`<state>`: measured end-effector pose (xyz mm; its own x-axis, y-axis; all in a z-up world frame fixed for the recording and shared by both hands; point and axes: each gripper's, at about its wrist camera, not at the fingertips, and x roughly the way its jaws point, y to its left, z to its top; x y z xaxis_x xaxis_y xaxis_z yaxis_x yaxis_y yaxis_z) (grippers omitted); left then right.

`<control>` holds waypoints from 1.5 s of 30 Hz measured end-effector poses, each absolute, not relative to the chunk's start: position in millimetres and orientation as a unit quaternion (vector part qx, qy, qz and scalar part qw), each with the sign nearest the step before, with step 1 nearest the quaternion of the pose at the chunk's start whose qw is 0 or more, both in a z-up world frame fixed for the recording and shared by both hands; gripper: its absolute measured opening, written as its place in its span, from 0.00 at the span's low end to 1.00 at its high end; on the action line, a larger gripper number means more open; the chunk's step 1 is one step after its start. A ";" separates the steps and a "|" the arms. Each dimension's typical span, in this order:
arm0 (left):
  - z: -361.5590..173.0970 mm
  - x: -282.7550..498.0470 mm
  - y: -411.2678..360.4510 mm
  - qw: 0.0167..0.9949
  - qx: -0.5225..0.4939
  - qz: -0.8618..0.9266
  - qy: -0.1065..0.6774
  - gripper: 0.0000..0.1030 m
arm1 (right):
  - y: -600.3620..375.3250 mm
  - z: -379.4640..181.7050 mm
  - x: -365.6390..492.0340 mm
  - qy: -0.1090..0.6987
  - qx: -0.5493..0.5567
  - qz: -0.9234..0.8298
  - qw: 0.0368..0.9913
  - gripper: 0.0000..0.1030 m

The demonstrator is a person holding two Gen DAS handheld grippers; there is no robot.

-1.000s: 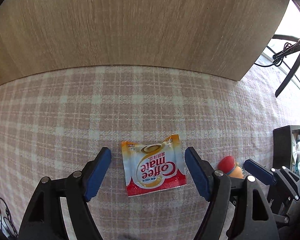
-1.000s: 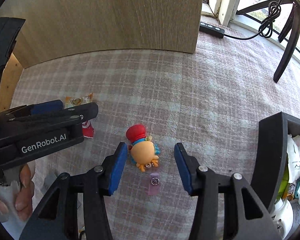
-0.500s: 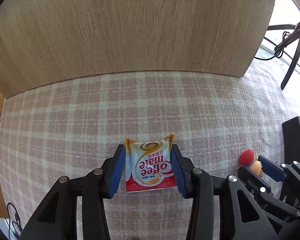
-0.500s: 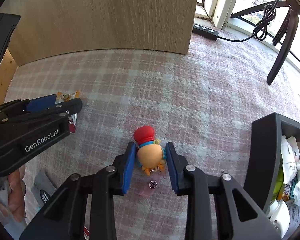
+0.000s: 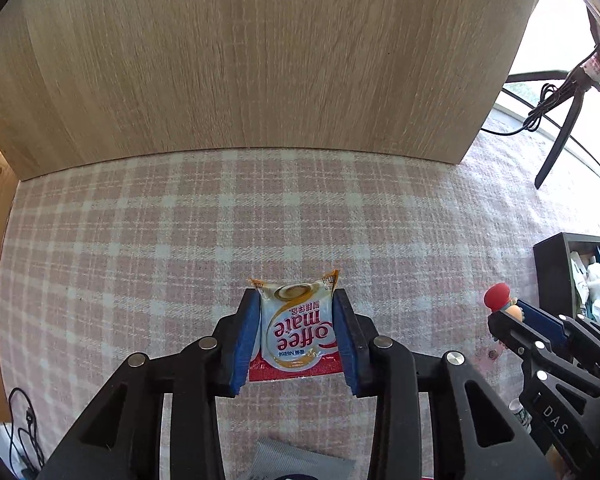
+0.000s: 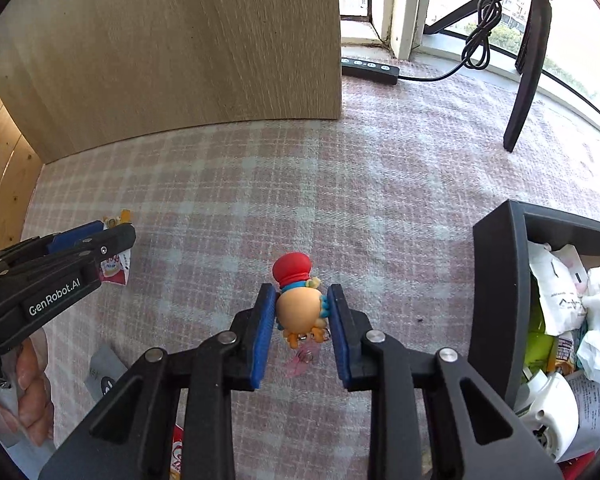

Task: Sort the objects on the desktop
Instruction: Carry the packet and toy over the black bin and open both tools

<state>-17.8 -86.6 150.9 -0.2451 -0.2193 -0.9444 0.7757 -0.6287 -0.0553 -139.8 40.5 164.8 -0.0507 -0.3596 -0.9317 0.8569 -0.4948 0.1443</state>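
Blue pads of the left gripper [image 5: 296, 336], just closed, pinch the Coffee-mate sachet [image 5: 298, 330]; the right gripper [image 6: 302, 330] likewise clamps the toy figure [image 6: 300, 304]. Only the right view shows the bin [image 6: 496, 280] contents.

The surface [image 5: 148, 240] wears a pink-and-cream plaid cloth. The sachet [image 5: 296, 328] is white with red lettering, orange corners and a red band. The figurine [image 6: 300, 304] has a red cap, peach body and blue trim; the bin [image 6: 496, 280] is dark grey.
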 end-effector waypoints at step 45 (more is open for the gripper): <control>262.6 -162.4 217.7 0.057 0.519 -0.845 0.112 0.34 | 356.6 265.3 -270.9 0.063 0.515 -0.809 0.275 0.25</control>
